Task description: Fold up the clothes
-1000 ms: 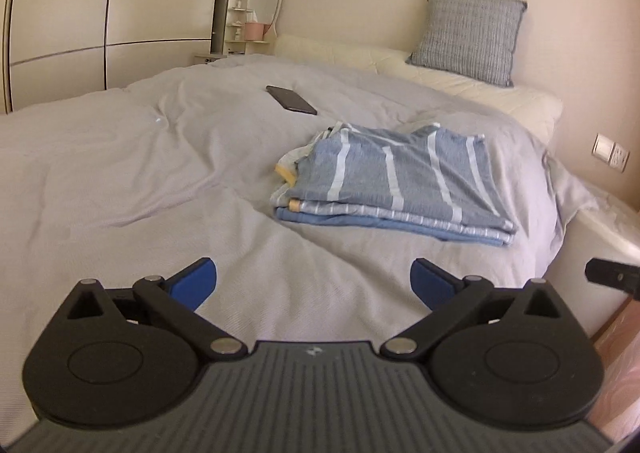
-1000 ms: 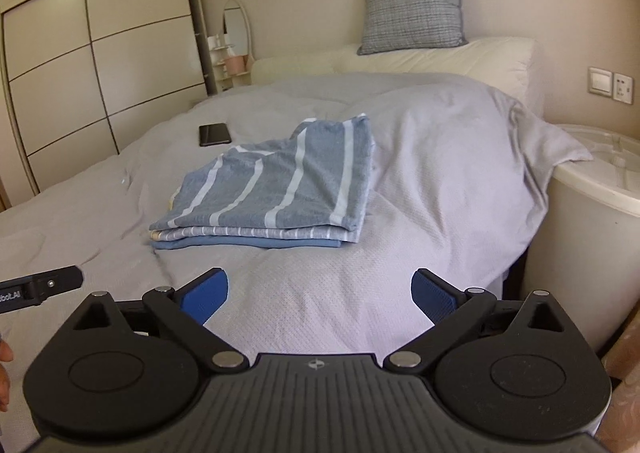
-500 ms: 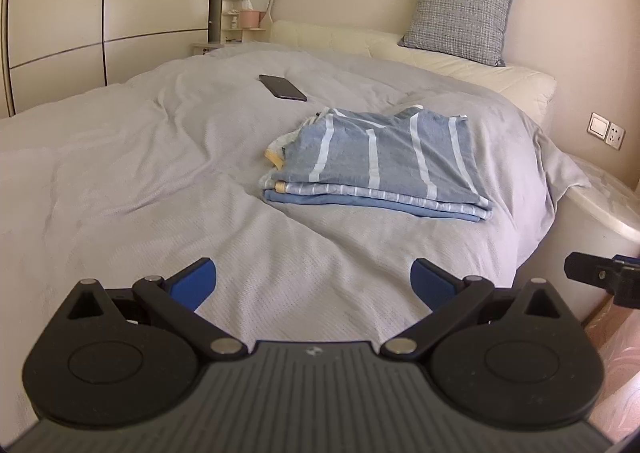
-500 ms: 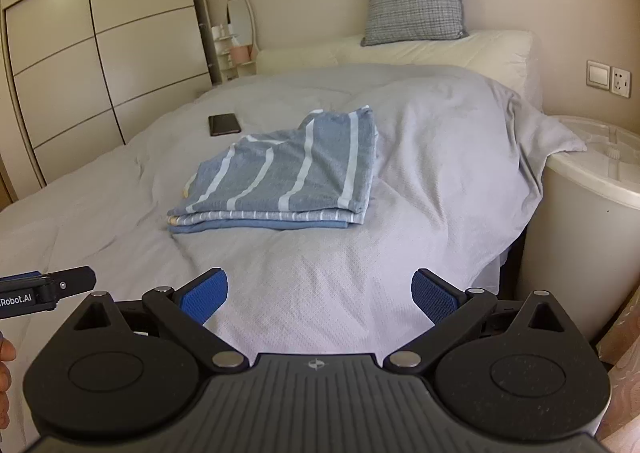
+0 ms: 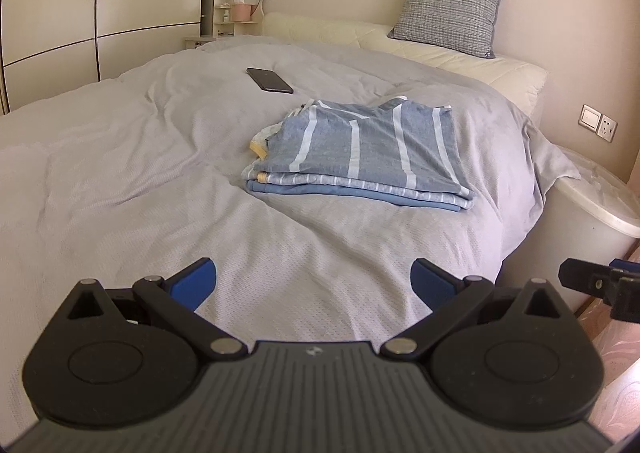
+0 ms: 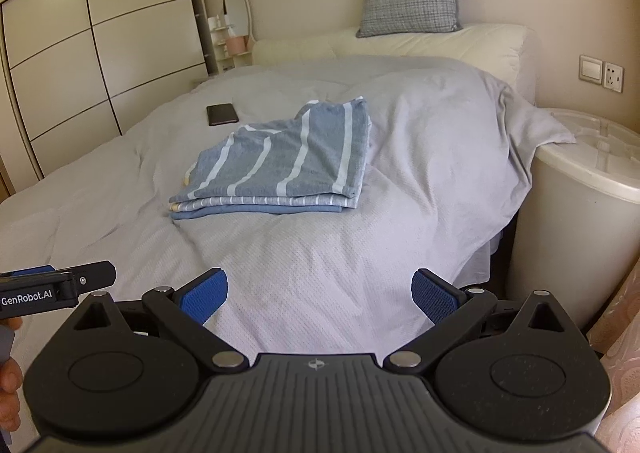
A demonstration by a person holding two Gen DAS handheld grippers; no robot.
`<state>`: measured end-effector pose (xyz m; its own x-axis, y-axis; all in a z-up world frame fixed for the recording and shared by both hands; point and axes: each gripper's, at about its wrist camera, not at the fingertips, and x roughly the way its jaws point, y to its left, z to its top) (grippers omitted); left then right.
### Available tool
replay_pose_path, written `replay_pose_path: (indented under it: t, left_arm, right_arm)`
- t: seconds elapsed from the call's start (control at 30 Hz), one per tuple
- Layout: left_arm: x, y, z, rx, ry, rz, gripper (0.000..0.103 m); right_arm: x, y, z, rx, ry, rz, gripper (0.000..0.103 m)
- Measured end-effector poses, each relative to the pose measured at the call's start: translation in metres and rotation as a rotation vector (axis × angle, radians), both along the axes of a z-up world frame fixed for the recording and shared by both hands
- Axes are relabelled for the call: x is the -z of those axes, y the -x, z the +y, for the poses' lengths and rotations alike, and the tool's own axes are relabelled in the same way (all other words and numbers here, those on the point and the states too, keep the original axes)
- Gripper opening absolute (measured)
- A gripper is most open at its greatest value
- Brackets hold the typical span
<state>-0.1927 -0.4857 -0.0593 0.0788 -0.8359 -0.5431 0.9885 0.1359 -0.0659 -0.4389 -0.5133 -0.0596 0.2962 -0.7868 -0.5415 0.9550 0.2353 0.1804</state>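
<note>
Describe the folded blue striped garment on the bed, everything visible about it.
The folded blue striped garment is soft woven-looking cloth, blue-grey with white stripes running front to back. It is folded into a flat, roughly rectangular stack of several layers; a thinner-striped layer, a plain blue one and a bit of yellow trim show at the edges. It lies on the grey bedcover, apart from the phone. Neither hand-held gripper touches it.

The left gripper (image 5: 313, 281) and the right gripper (image 6: 319, 291) are black with round parts, silver screws and bumpy blue pads (image 6: 204, 296). One side says "GenRobot.AI" in white letters.
</note>
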Motion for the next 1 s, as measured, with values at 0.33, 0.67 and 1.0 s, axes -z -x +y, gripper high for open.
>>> replay_pose_path:
  t: [0.33,0.67,1.0]
  left_arm:
    - [-0.007,0.009,0.012,0.017,0.018,-0.017,0.102]
    - [-0.008,0.015,0.013,0.030,0.016,-0.038,0.102]
    - [-0.004,0.023,0.017,0.052,0.021,-0.060,0.102]
  right_arm:
    - [-0.005,-0.003,0.006,0.010,0.005,0.024,0.101]
    - [-0.009,-0.004,0.011,0.019,0.018,0.034,0.101]
    - [-0.005,-0.001,0.012,0.019,0.008,0.018,0.101]
